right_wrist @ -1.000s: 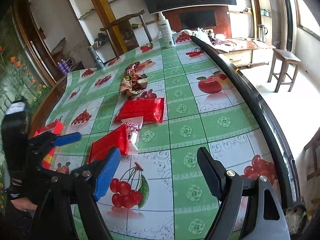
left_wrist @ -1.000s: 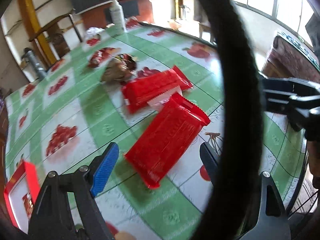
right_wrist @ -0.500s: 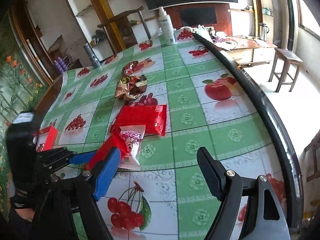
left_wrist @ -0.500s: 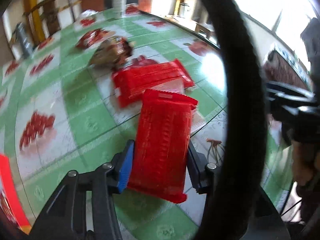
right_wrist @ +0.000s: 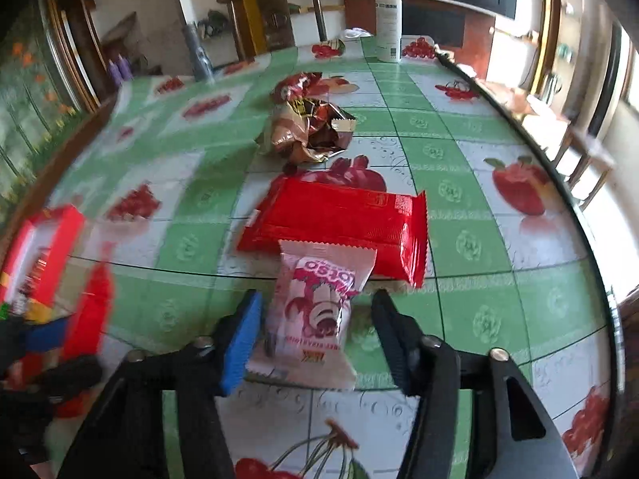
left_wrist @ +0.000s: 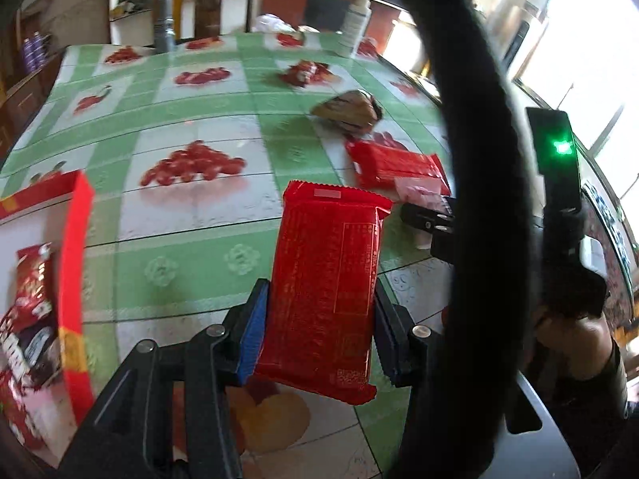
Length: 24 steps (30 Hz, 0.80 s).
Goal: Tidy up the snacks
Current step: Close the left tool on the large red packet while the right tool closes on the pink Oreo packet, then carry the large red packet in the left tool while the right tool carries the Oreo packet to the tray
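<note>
My left gripper (left_wrist: 317,331) is shut on a long red snack pack (left_wrist: 327,283) and holds it above the table, to the right of a red box (left_wrist: 74,255) that holds several snacks. My right gripper (right_wrist: 317,331) is open, its fingers on either side of a pink-and-white snack packet (right_wrist: 319,311) that lies on the table. A second red pack (right_wrist: 339,219) lies just beyond the packet. Brown crumpled wrappers (right_wrist: 307,131) lie farther back. The red box also shows blurred at the left of the right wrist view (right_wrist: 44,247).
The table has a green-and-white fruit-print cloth (right_wrist: 479,199) and a dark raised rim (right_wrist: 559,183) on the right. A white bottle (right_wrist: 389,20) stands at the far end. A chair (right_wrist: 275,12) stands behind the table. A thick black cable (left_wrist: 479,199) crosses the left wrist view.
My left gripper closed on the red pack, lifted it and swung left toward the red box. My right gripper moved forward to straddle the pink packet.
</note>
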Each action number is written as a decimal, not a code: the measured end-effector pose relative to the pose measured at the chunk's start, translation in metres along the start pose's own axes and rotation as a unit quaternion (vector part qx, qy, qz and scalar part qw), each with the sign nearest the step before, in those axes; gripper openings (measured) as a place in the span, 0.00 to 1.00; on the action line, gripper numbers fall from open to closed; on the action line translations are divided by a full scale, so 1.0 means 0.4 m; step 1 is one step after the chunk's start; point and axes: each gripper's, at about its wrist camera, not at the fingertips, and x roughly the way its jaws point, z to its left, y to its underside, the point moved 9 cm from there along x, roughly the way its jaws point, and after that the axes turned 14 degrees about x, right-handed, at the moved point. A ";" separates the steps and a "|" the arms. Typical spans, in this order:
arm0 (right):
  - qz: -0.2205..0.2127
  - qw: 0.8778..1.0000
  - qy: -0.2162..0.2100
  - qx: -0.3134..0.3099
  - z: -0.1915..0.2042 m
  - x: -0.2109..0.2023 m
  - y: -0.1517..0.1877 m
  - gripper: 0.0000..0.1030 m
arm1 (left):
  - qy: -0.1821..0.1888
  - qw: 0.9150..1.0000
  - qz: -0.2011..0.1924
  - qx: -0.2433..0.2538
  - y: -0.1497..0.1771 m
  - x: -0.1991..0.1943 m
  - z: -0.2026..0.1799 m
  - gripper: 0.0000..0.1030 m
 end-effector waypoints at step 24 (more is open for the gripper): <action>-0.032 0.992 -0.105 -0.060 0.171 -0.229 0.075 0.33 | -0.187 0.980 -0.035 -0.061 0.067 -0.196 0.145 0.48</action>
